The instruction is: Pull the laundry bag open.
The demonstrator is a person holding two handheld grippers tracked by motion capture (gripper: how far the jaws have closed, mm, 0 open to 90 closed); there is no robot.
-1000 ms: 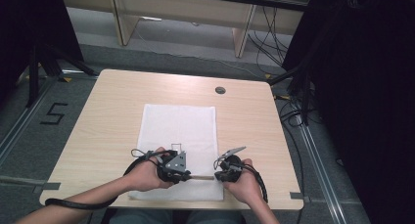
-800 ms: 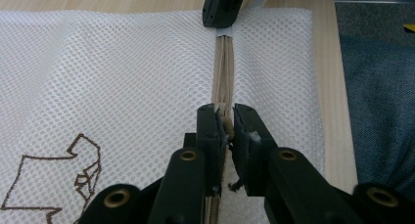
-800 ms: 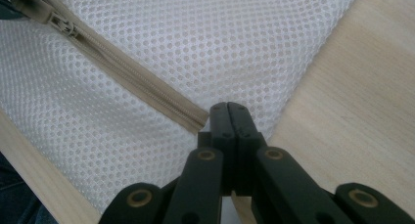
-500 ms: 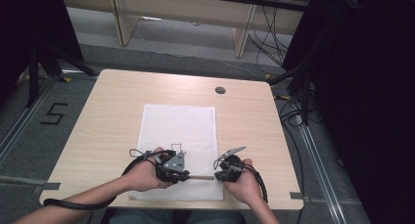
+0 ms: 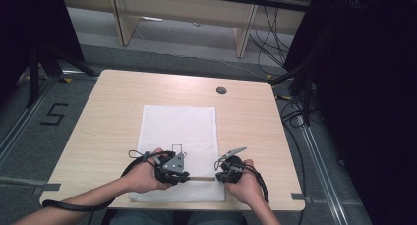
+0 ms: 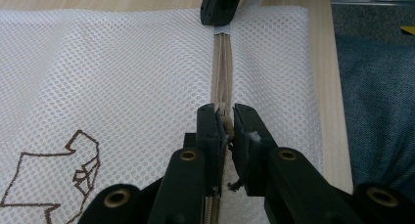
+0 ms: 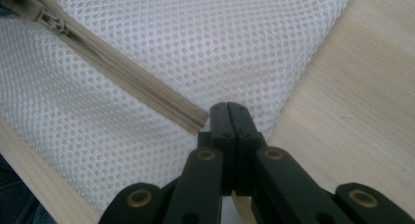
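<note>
Grey floor runs round a pale wooden bench (image 5: 123, 102), with a black figure five marked on the floor to its left and cables trailing along its right side, where dark curtains stand close. Beyond the far edge, the legs of another wooden piece of furniture rise from the floor. A small dark round cap (image 5: 221, 91) sits in the benchtop near the far right corner, well apart from everything else.

A white mesh bag (image 5: 179, 126) lies flat in the middle, its near edge close to the bench's front edge, a brown outline drawing on it near the left hand. Bare wood lies open to the left, to the right and beyond the bag. A beige zipper (image 6: 223, 70) runs across the bag's near end, between the two hands.

Left tongs (image 5: 188, 176), held in the person's left hand, pinch the zipper's slider end; the left gripper view shows the beige piece caught between the black pads, which stand narrowly apart around it. Right tongs (image 7: 228, 117) are pressed together at the zipper's other end, by the bag's right edge, the mesh seemingly nipped there. Both forearms come in over the front edge, close together
</note>
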